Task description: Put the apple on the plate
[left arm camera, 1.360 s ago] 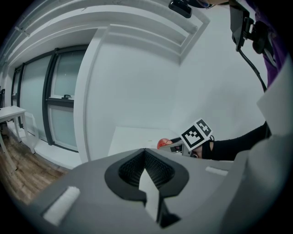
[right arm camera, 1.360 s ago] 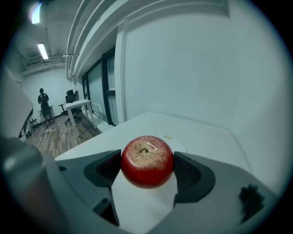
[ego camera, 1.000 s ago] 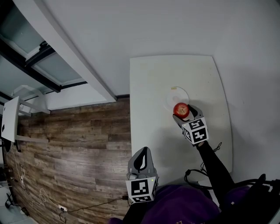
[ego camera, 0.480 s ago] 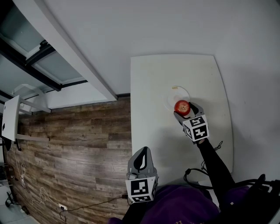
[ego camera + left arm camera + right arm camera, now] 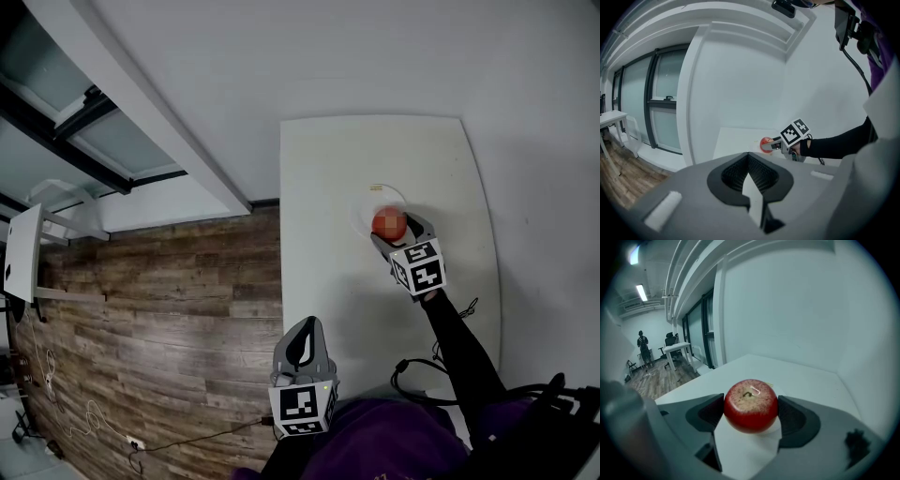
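Note:
A red apple (image 5: pixel 389 222) hangs over the near edge of a white plate (image 5: pixel 373 199) on the white table (image 5: pixel 319 187). My right gripper (image 5: pixel 394 234) is shut on the apple, one jaw on each side. In the right gripper view the apple (image 5: pixel 750 405) sits stem up between the dark jaws of the right gripper (image 5: pixel 751 412), with pale table beneath it. My left gripper (image 5: pixel 302 341) hangs off the table's near left corner, above the wooden floor. In the left gripper view the left gripper (image 5: pixel 749 165) is shut with nothing in it, and the apple (image 5: pixel 765 144) shows far ahead.
A grey wall runs behind the table. A dark cable (image 5: pixel 464 314) lies at the table's near right edge. Wooden floor (image 5: pixel 169 309) spreads to the left. In the right gripper view a person (image 5: pixel 643 345) stands by a white desk (image 5: pixel 677 348) far off.
My right gripper has carried the apple a little farther from me, onto the plate's near edge. The left gripper has stayed in place.

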Demonstrator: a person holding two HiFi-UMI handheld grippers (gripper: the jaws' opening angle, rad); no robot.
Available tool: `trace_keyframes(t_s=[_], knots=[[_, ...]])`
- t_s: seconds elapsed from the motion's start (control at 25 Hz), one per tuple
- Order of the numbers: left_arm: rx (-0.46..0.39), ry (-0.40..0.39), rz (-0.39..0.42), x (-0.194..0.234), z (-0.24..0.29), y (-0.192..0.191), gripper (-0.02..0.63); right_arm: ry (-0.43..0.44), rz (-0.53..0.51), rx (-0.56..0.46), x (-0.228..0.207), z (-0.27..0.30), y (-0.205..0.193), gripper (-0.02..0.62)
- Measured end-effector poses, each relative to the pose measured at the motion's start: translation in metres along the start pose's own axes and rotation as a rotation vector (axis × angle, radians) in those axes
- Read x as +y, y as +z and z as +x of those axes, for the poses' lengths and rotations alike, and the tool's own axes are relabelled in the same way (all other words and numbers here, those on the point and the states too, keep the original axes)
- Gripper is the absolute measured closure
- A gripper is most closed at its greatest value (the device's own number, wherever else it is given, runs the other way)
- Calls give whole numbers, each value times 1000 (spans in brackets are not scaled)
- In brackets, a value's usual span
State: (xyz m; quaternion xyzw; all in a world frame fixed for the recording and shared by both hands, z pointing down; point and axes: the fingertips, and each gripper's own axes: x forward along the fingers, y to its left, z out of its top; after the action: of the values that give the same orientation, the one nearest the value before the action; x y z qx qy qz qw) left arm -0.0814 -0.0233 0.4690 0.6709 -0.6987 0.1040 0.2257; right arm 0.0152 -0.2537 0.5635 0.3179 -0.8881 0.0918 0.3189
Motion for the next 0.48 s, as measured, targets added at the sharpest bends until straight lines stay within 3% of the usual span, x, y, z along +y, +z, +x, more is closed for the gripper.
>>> trace_keyframes(t_s=[0.48], knots=[[5,-2,31,1,-1,-2,601,-10,30,-5,-8,16,2,236]])
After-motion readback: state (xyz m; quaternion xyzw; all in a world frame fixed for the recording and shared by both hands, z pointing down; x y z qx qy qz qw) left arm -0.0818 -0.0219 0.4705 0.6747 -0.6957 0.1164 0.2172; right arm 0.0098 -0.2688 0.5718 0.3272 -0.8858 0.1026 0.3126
